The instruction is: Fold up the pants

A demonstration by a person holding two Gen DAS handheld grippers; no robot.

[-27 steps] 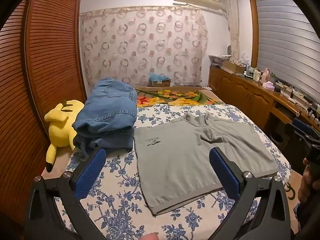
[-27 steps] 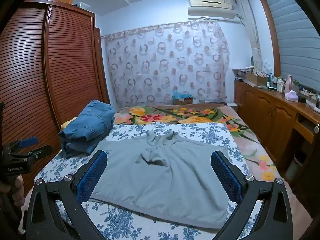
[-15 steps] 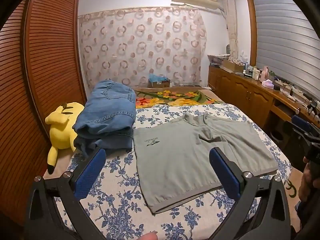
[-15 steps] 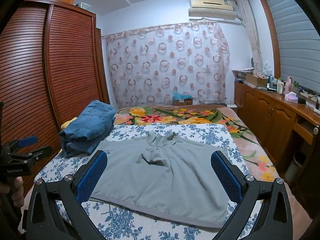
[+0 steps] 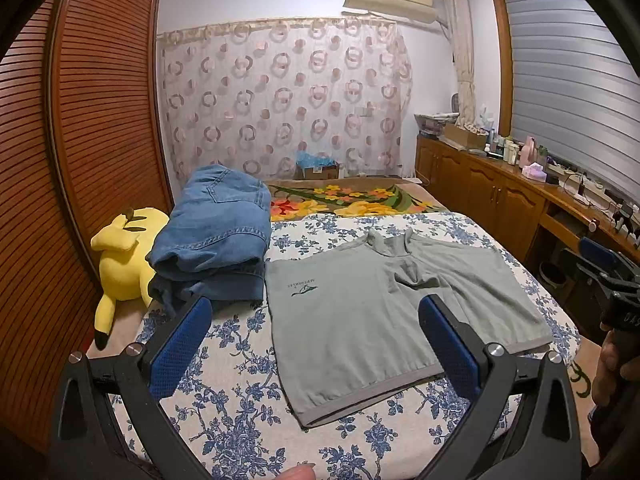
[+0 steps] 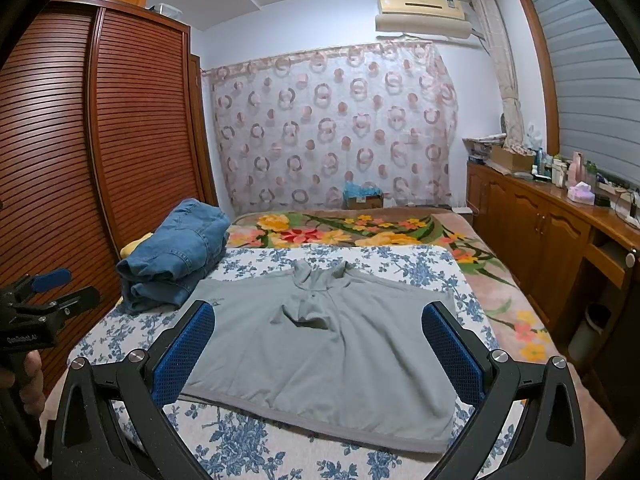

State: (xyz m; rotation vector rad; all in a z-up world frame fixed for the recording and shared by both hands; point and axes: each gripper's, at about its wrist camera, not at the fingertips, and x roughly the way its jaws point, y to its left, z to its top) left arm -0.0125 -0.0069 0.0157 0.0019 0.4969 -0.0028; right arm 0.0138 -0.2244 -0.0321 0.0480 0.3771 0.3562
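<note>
A pair of grey pants (image 5: 372, 312) (image 6: 332, 344) lies spread flat on the blue-flowered bed sheet (image 5: 224, 408), its ribbed hem towards me. A small dark logo sits near its left side. My left gripper (image 5: 314, 308) hovers over the near left part of the bed, open, with nothing between its blue pads (image 5: 180, 344). My right gripper (image 6: 318, 312) hangs over the near right part, also open and empty. Each gripper shows at the edge of the other's view, held by a hand: the right gripper (image 5: 600, 268) and the left gripper (image 6: 44, 284).
Folded blue jeans (image 5: 216, 236) are stacked at the bed's left side, next to a yellow plush toy (image 5: 124, 256). A wooden slatted wardrobe (image 6: 120, 128) runs along the left. A floral blanket (image 6: 352, 232) covers the far end. A wooden counter (image 6: 560, 232) with bottles lines the right.
Nothing has visibly changed: both grippers stay open above the near end of the bed and the grey pants lie as before.
</note>
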